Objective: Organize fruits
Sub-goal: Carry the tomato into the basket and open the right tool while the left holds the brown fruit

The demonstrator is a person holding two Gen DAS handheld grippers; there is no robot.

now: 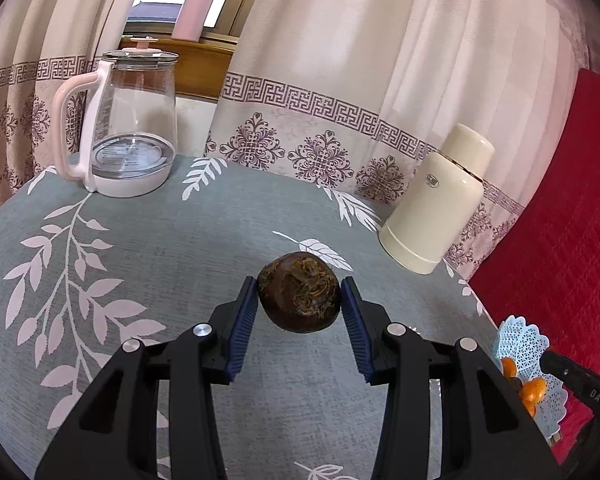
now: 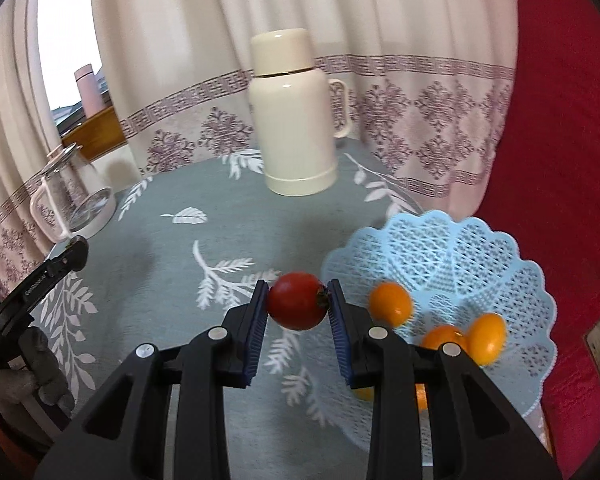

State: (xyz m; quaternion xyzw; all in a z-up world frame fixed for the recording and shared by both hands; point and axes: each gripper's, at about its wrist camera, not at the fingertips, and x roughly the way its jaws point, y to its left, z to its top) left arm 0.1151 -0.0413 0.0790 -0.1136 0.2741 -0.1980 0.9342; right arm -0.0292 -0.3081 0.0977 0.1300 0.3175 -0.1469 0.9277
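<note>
My left gripper [image 1: 299, 298] is shut on a dark brown, round fruit with a fibrous top [image 1: 299, 292], held above the grey leaf-print tablecloth [image 1: 140, 264]. In the right wrist view my right gripper [image 2: 297, 300] is shut on a small red tomato-like fruit [image 2: 297, 300], just left of a light blue lattice basket [image 2: 460, 248]. Several small orange fruits [image 2: 391, 303] lie in that basket. The basket's edge [image 1: 520, 340] with orange fruits [image 1: 534, 390] shows at the far right of the left wrist view.
A glass kettle with a pink handle [image 1: 128, 128] stands at the table's back left, a cream thermos flask [image 2: 296, 116] at the back. Curtains hang behind. A red cloth [image 2: 560, 160] lies to the right. The other gripper's tip [image 2: 66, 258] shows at left.
</note>
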